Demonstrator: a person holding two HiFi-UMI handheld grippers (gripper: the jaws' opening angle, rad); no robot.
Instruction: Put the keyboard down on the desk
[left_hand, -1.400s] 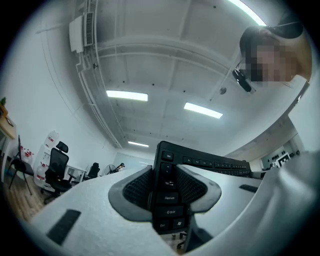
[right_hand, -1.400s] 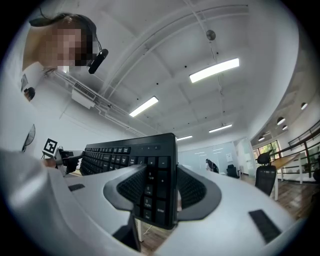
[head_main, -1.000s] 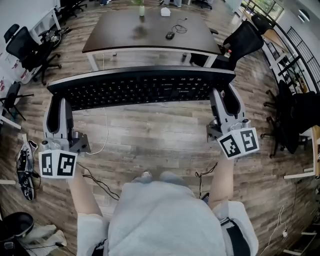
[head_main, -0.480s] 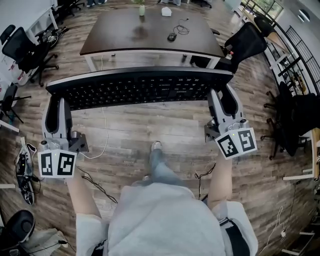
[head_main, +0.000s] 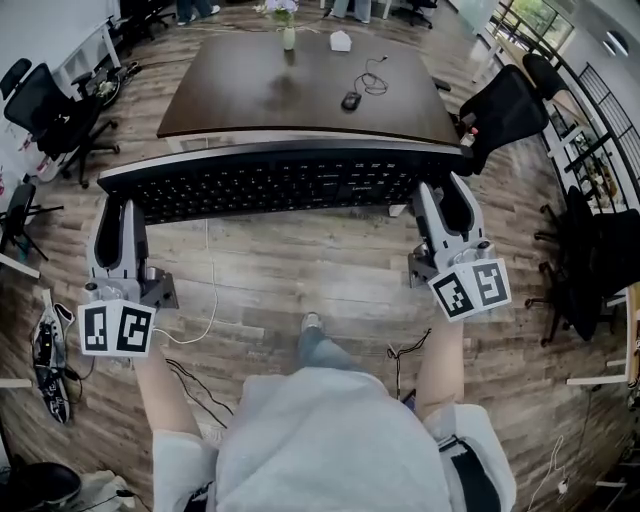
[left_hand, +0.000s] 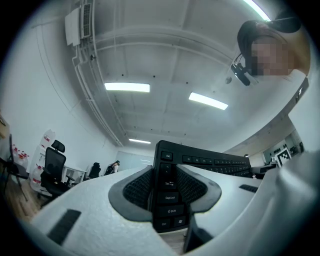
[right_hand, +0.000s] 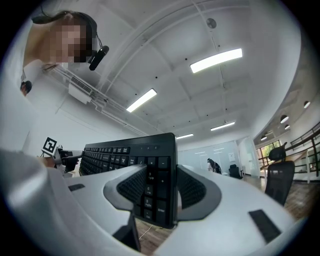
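A long black keyboard (head_main: 280, 180) hangs level in the air, held by both ends over the wood floor, just short of the near edge of a dark brown desk (head_main: 240, 90). My left gripper (head_main: 118, 205) is shut on the keyboard's left end (left_hand: 167, 190), its ribbed pads pressing the key face and the back. At the right end (right_hand: 157, 187) my right gripper (head_main: 452, 195) is shut the same way. Both gripper views look up at the ceiling along the keyboard.
On the desk lie a black mouse (head_main: 349, 101) with its coiled cable, a small vase (head_main: 288, 38) and a white object (head_main: 341, 41). Black office chairs stand at the left (head_main: 45, 105) and right (head_main: 505, 100). Cables (head_main: 195, 365) trail on the floor near my feet.
The desk has come nearer in the head view, and the keyboard now reaches its near edge. One foot stepped forward. Both grippers keep their hold.
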